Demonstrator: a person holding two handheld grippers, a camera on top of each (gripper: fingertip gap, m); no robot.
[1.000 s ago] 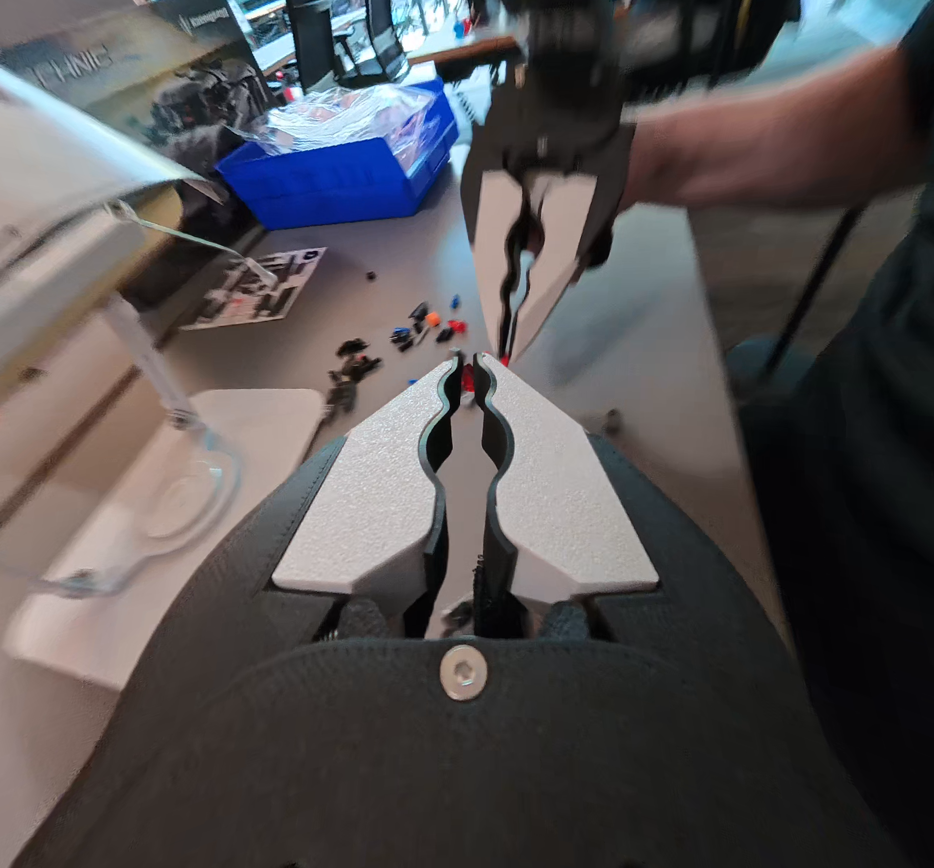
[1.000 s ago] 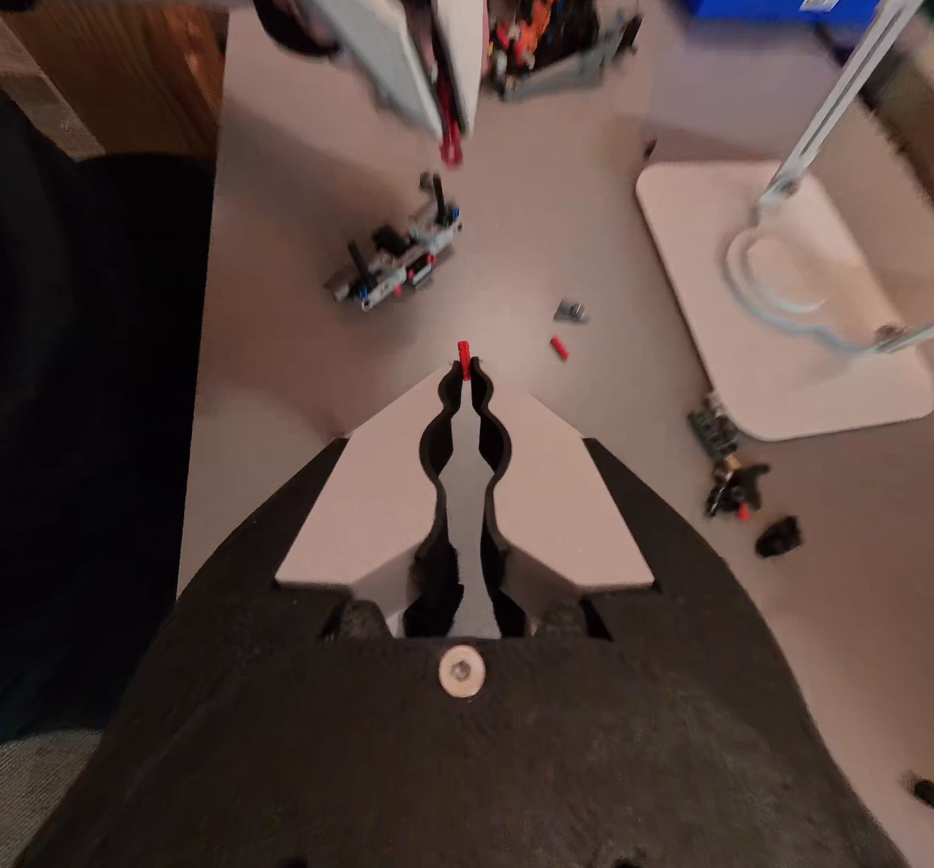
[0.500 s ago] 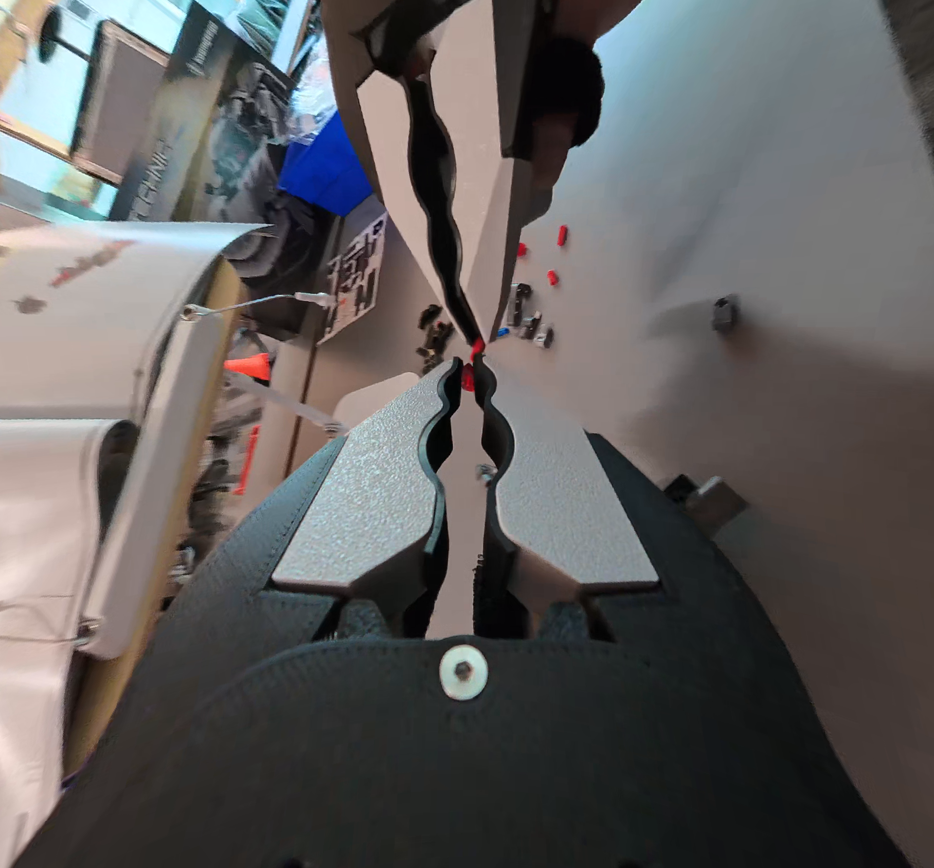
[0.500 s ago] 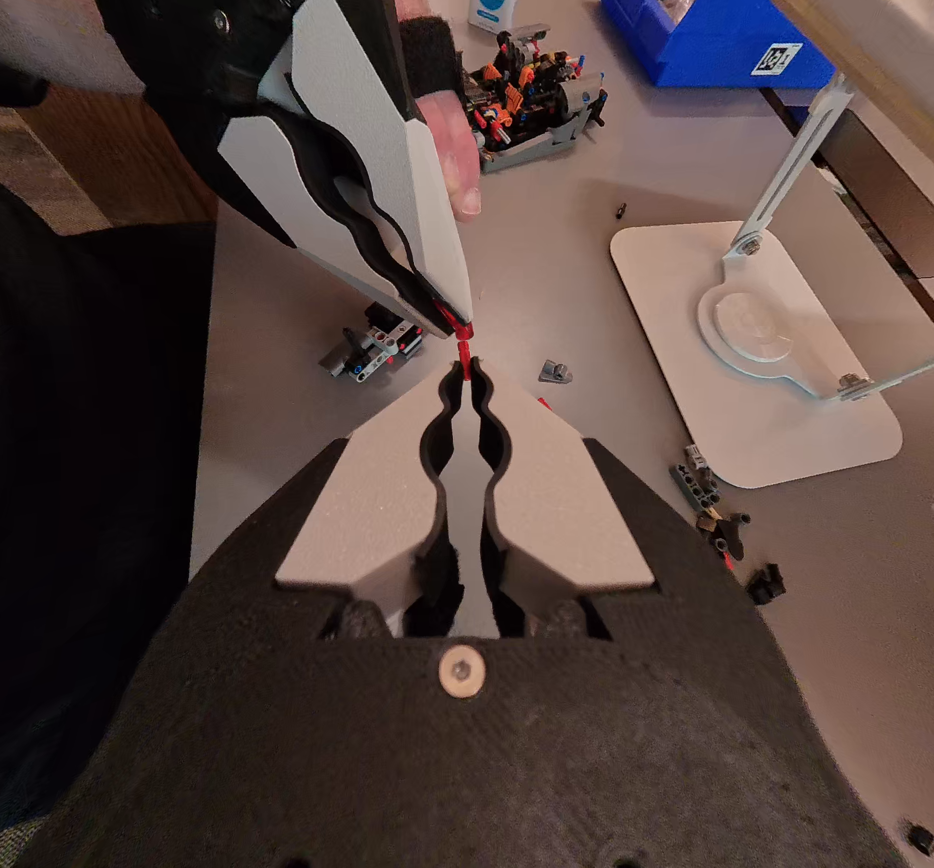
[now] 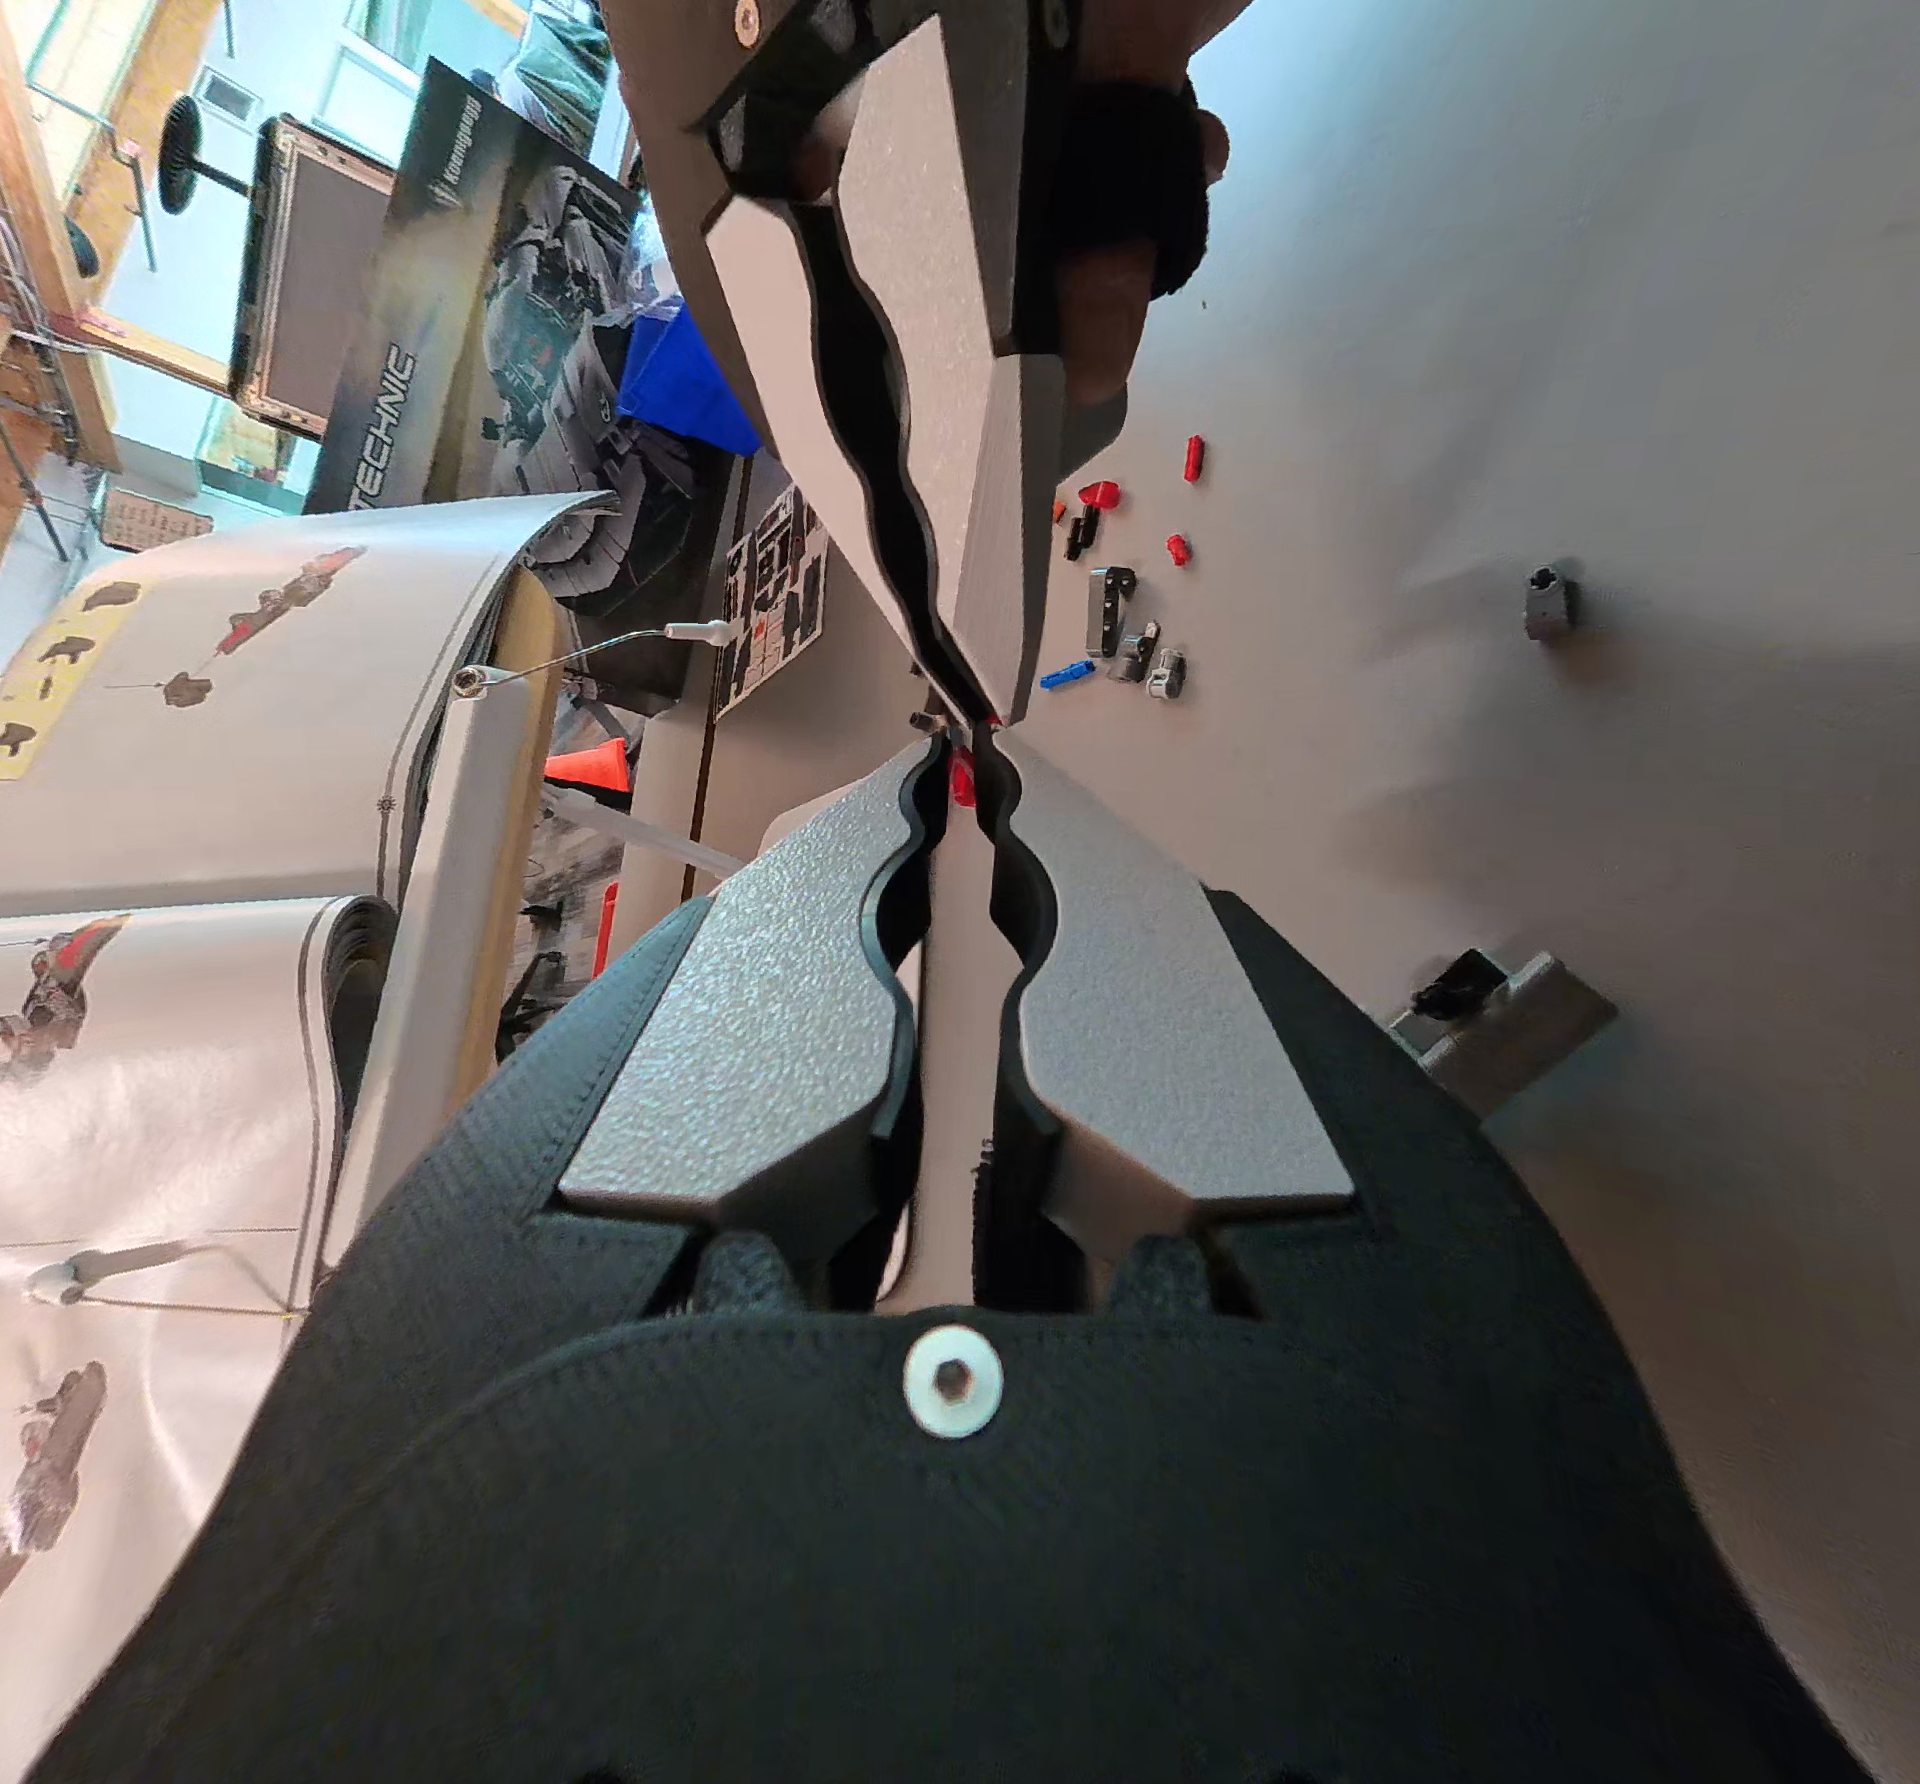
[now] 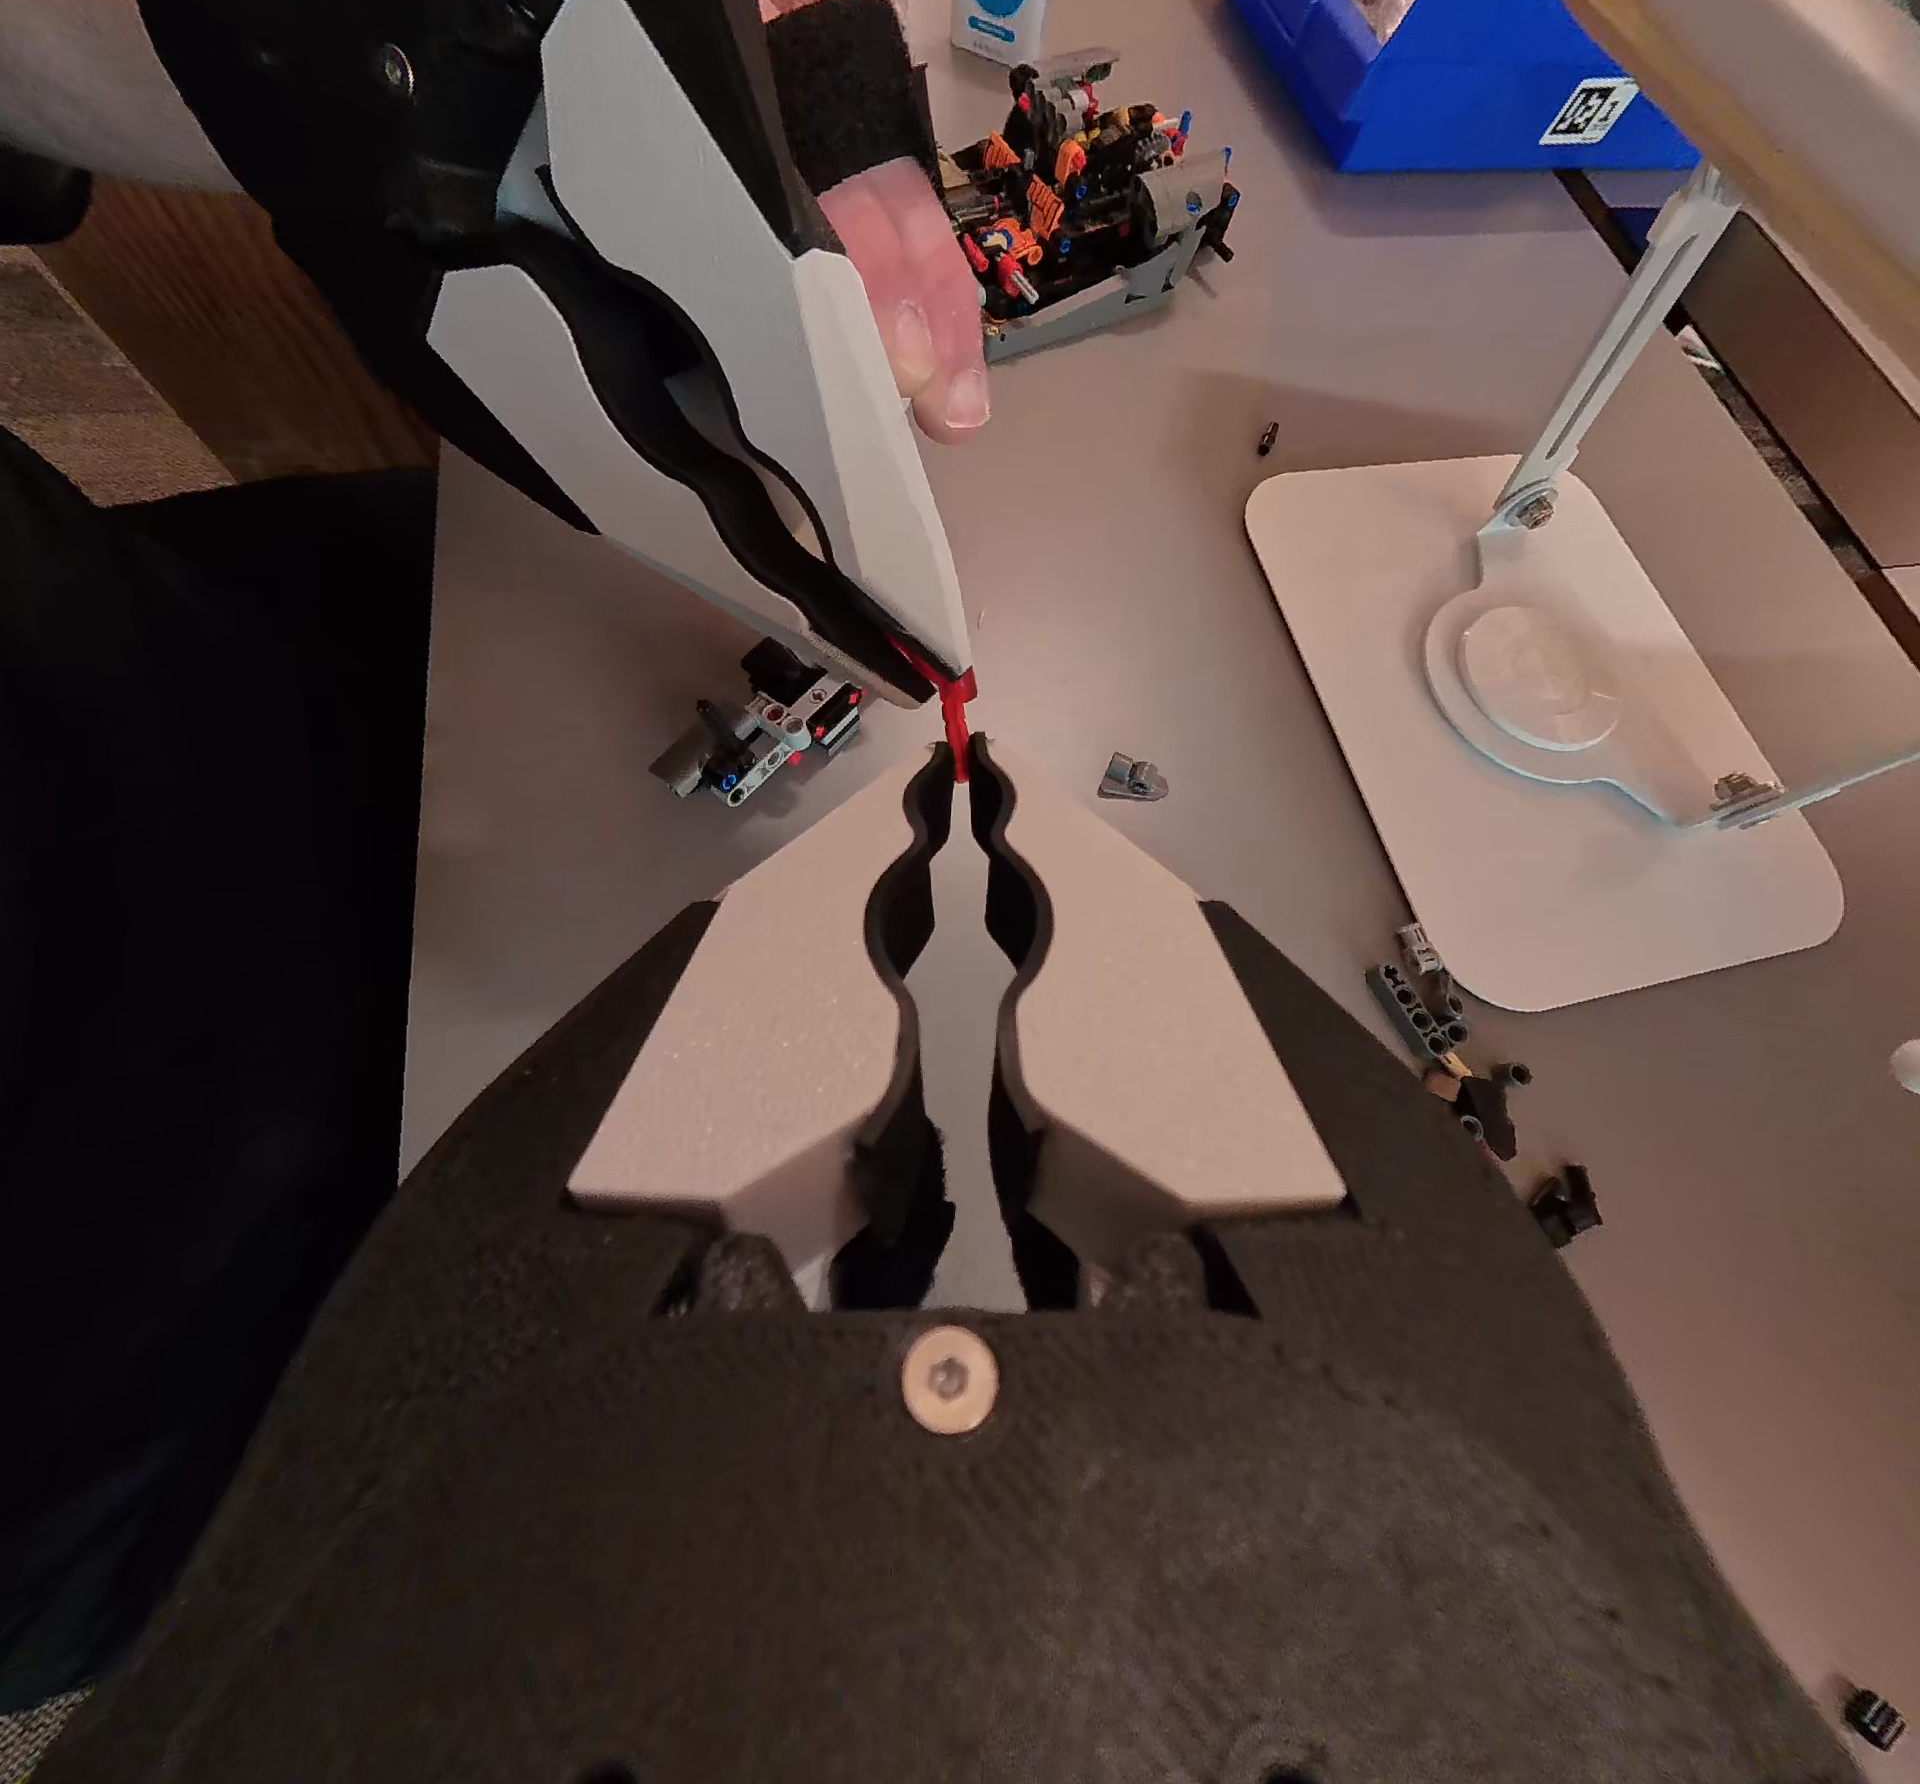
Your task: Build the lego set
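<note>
Both grippers are meeting tip to tip above the grey table (image 6: 1101, 529). The right gripper (image 6: 958, 766) is clamping a thin red pin (image 6: 953, 742), while the left gripper (image 6: 930, 680) is pinching a red connector piece (image 6: 961, 690) joined to it. A small grey sub-assembly (image 6: 764, 737) is lying on the table just beside the tips.

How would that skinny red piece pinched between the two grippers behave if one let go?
The red axle piece looks thin, rigid and light, so it probably wouldn't bend. Held only at the tips of the right gripper and left gripper, it could pivot or slip. Being rod-like, it might roll on the smooth table.
</note>
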